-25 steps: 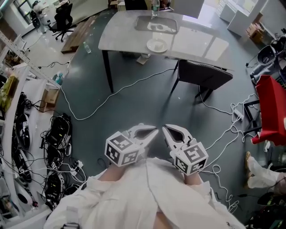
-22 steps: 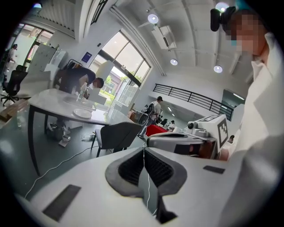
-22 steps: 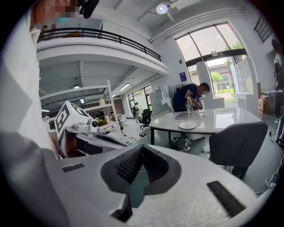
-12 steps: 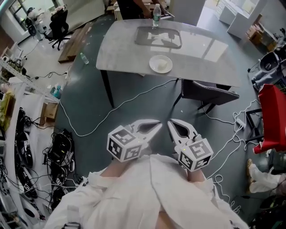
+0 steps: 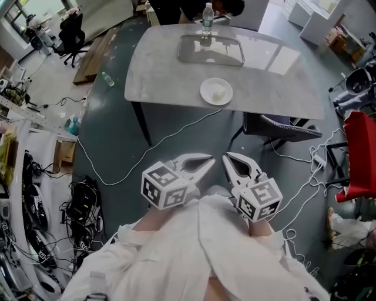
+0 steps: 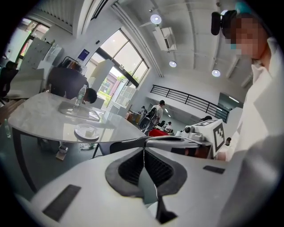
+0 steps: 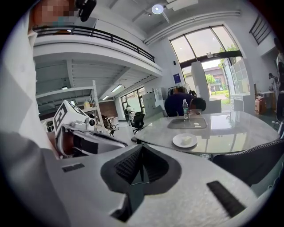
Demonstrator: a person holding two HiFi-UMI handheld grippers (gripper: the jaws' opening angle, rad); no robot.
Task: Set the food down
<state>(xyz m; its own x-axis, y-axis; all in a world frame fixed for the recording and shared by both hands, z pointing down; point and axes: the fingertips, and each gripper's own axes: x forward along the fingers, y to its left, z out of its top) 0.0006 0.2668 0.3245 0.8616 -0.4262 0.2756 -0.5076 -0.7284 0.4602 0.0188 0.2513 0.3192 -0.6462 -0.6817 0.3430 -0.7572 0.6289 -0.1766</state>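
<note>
A white plate with a small pale piece of food sits on the grey table, near its front edge. Both gripper views show the plate far ahead of the jaws. My left gripper and right gripper are held side by side close to my body, above the floor and well short of the table. Each one's jaws are shut, pads together, with nothing between them.
A clear tray and a water bottle stand at the table's far side, where a person leans over. A dark chair is tucked under the right front edge. Cables trail over the floor. A red object stands at the right.
The table and plate have slid lower and nearer in the head view. Both grippers stay shut, empty and side by side, and have shifted slightly to the right.
</note>
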